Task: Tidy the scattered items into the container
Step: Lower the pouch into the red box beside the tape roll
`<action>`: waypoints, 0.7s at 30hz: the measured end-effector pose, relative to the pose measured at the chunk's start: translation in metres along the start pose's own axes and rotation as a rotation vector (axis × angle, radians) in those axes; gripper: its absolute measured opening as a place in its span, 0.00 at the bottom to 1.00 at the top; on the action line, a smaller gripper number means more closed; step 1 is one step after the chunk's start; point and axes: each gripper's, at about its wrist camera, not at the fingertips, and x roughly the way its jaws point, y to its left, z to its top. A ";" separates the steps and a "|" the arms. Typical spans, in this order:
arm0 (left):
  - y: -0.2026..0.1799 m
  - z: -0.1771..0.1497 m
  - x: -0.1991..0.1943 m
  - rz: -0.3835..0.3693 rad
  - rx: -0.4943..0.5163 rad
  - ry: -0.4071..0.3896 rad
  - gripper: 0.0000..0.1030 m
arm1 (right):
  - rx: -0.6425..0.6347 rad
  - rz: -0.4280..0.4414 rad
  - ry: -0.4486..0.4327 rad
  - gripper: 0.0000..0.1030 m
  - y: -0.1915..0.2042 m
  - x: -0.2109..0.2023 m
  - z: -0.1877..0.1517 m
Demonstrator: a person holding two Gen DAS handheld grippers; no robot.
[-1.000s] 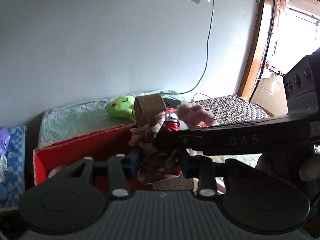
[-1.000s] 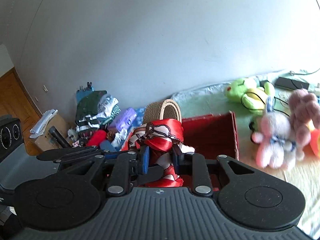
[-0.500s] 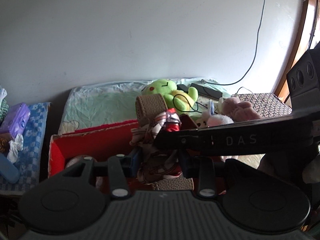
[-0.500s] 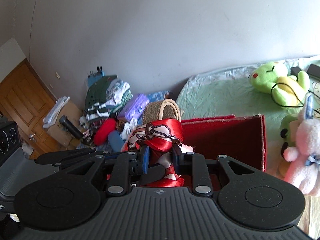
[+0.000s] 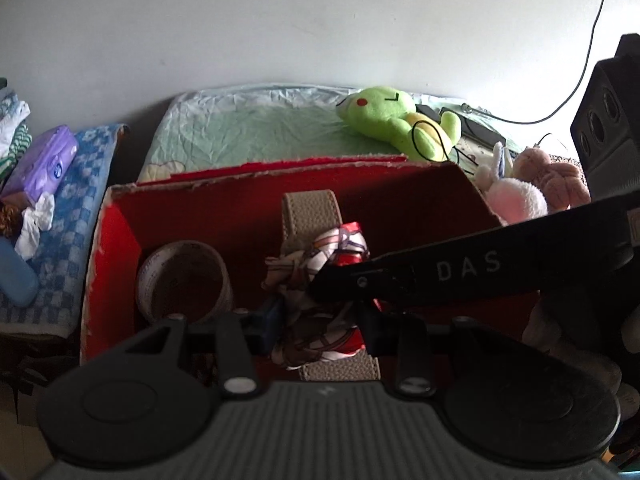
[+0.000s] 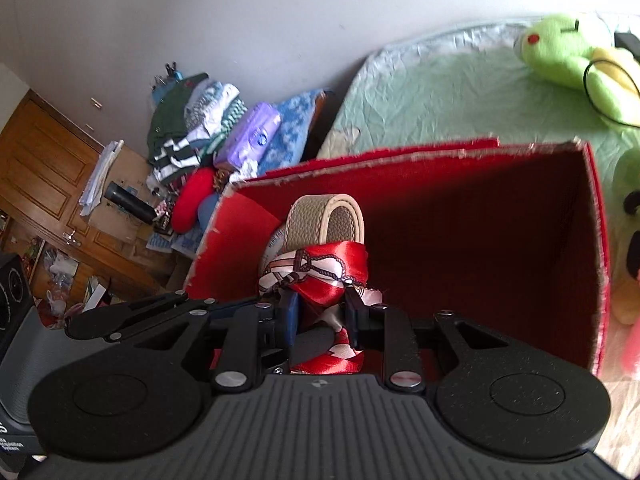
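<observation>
A beige strap loop (image 5: 310, 212) with a red and white scarf (image 5: 338, 242) knotted around it hangs over the open red box (image 5: 240, 200). My left gripper (image 5: 320, 320) is shut on the scarf bundle from below. My right gripper (image 6: 320, 308) is shut on the same scarf (image 6: 324, 268), with the strap (image 6: 324, 216) rising just beyond its fingers. In the left wrist view the right gripper's black arm (image 5: 460, 272) crosses in from the right. A roll of tape (image 5: 180, 276) lies inside the box at the left. The box's inner wall (image 6: 480, 200) is dark red.
The box sits on a bed with a green sheet (image 5: 248, 128). A green plush (image 5: 396, 116) and pink plush toys (image 5: 520, 200) lie beyond and to the right of it. Left of the bed are a purple tissue pack (image 6: 252, 136) and piled clothes (image 6: 188, 128).
Both grippers have come down and tilted toward the red box with the scarf-wrapped strap still held. The box's inside and the tape roll now show; the grips are unchanged.
</observation>
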 end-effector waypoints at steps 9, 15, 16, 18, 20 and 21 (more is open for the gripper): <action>0.018 0.000 0.031 0.013 -0.008 0.129 0.34 | 0.028 -0.058 0.134 0.25 -0.002 0.040 0.005; 0.025 0.002 0.046 0.024 -0.010 0.195 0.34 | 0.058 -0.078 0.213 0.26 -0.008 0.062 0.010; 0.027 0.002 0.047 0.026 -0.015 0.202 0.34 | 0.070 -0.076 0.225 0.26 -0.010 0.066 0.010; 0.031 0.002 0.048 0.022 -0.037 0.209 0.34 | 0.090 -0.075 0.244 0.26 -0.012 0.070 0.010; 0.033 0.002 0.049 0.026 -0.040 0.210 0.35 | 0.097 -0.073 0.249 0.27 -0.012 0.072 0.011; 0.034 0.002 0.051 0.031 -0.042 0.220 0.35 | 0.100 -0.072 0.257 0.29 -0.012 0.073 0.011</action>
